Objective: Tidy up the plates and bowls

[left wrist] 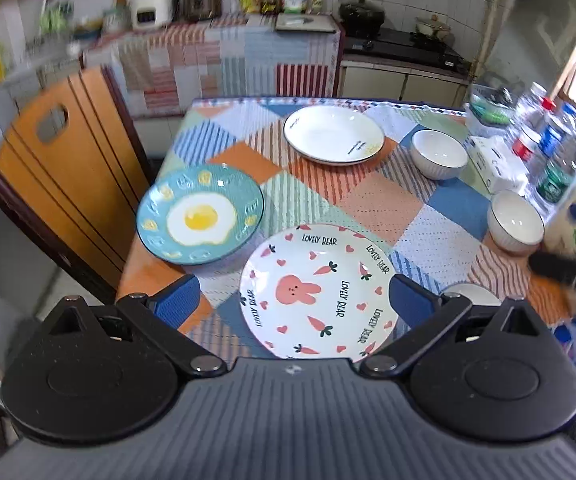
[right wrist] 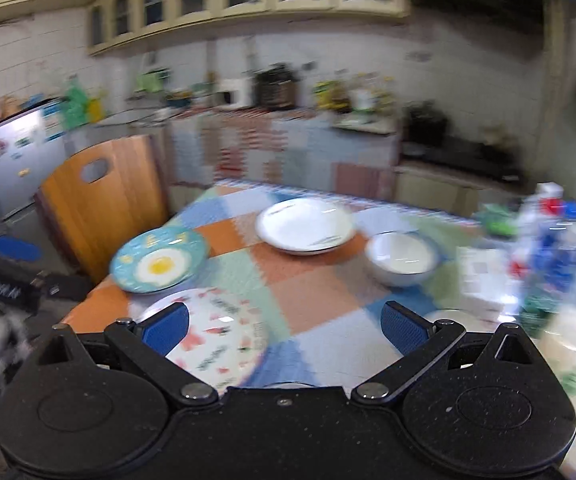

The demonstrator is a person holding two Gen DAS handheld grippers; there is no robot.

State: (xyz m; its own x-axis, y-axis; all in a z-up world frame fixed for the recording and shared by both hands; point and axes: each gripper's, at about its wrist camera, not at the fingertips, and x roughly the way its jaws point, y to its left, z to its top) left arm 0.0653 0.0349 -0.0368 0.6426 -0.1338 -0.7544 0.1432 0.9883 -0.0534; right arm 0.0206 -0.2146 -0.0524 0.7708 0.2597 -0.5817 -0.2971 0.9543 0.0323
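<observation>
Left wrist view: left gripper point(left wrist: 293, 300), jaws apart, straddles the rabbit plate point(left wrist: 317, 292) on the desk point(left wrist: 367, 204), seemingly for stacking; right gripper point(right wrist: 284, 328) hovers, jaws apart, empty.

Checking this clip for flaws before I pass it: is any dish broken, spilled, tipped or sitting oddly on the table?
One thing stands out: the egg plate sits at the table's left edge, its rim seemingly past it. The rabbit plate, white plate and two bowls sit upright, empty and whole. The right wrist view is motion-blurred.
</observation>
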